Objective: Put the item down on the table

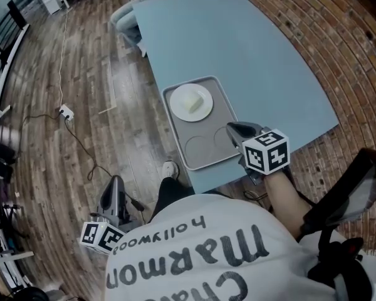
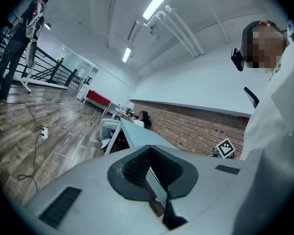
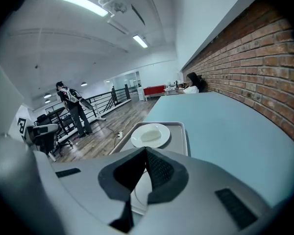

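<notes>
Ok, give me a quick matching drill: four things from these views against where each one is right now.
1 white plate
2 left hand-held gripper
3 right hand-held gripper
4 power strip

A on the wooden floor, left of the table
B over the tray's near right corner
C on the tray's far half
D low, off the table, above the floor

Pairs: 1-C, 2-D, 3-B, 4-A

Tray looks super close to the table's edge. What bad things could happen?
1. The tray lies near the table edge, and the right gripper, jaws shut on nothing, hangs over its near end. A nudge might push the tray off.
2. The plate sits loose on the tray, so a bump might slide it.
</notes>
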`<state>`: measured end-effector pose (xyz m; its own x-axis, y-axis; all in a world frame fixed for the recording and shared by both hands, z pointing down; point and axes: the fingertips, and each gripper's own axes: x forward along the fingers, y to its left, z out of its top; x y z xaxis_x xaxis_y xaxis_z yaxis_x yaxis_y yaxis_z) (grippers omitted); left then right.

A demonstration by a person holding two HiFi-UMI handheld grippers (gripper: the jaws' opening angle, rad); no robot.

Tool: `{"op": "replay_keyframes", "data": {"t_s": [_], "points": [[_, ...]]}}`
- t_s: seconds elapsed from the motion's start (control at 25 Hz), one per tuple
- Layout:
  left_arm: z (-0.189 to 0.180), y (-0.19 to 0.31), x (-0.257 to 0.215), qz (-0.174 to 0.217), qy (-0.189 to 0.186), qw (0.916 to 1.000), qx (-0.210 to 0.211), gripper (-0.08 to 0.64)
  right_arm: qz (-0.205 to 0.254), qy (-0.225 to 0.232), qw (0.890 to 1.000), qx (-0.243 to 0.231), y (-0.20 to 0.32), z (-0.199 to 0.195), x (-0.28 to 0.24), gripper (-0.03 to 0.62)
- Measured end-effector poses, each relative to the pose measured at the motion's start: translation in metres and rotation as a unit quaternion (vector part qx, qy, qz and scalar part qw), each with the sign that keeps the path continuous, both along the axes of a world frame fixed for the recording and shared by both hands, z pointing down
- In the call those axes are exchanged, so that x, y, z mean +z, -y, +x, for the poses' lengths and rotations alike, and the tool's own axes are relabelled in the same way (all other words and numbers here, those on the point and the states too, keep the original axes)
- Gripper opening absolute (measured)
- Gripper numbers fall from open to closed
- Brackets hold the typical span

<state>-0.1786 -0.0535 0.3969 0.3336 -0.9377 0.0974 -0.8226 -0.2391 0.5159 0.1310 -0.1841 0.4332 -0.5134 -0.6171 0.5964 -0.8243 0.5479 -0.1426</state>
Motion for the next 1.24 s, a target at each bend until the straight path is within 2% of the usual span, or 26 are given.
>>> {"op": "replay_keyframes", "data": {"t_s": [0.72, 1.24], "points": [[0.019, -0.002, 0.002, -0.006, 0.0, 0.9997, 0.023, 0.005, -0.008, -0.004, 1.0, -0.011, -0.013, 0.016, 0.002, 0.009], [0.024, 0.0, 0.001, -0.008, 0.002, 0.9998, 0.021, 0.005, -0.009, 0.001, 1.0, -0.015, -0.009, 0.019, 0.003, 0.009]]}}
